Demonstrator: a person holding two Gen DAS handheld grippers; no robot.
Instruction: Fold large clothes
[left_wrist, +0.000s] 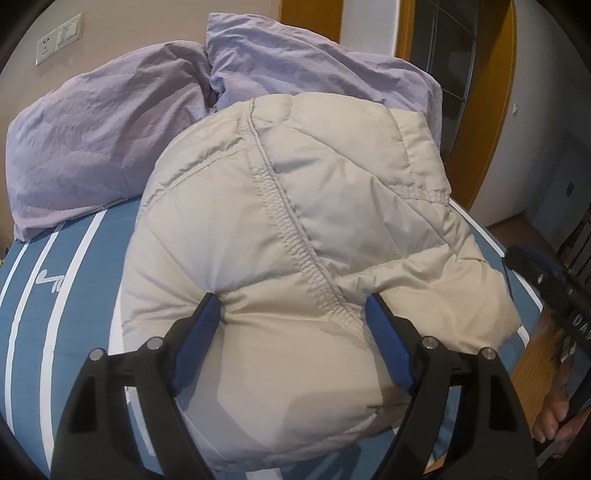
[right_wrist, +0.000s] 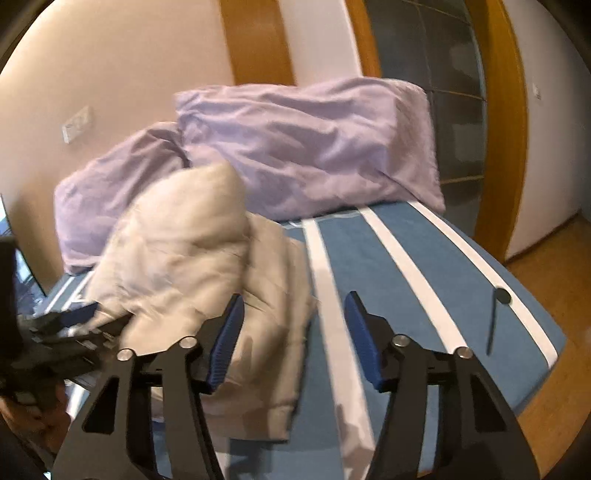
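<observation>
A beige puffer jacket (left_wrist: 295, 206) lies bunched in a thick bundle on the blue bed sheet with white stripes (left_wrist: 48, 295). My left gripper (left_wrist: 291, 297) has its blue pads pressed into both sides of the bundle's near fold, and the fabric puckers around the left pad. In the right wrist view the jacket (right_wrist: 192, 258) humps up at the left, where the left gripper (right_wrist: 62, 325) holds its edge. My right gripper (right_wrist: 295, 295) hangs open above the sheet (right_wrist: 369, 266), just right of the jacket's edge, with nothing between its pads. Its blurred body (left_wrist: 550, 291) shows at the left wrist view's right edge.
Two lilac pillows (left_wrist: 92, 140) (left_wrist: 314, 62) lean against the wall at the head of the bed. A small dark round object with a thin stick (right_wrist: 500, 299) lies near the bed's right edge. Wooden floor (right_wrist: 554, 332) and a wooden door frame (right_wrist: 506, 129) lie to the right.
</observation>
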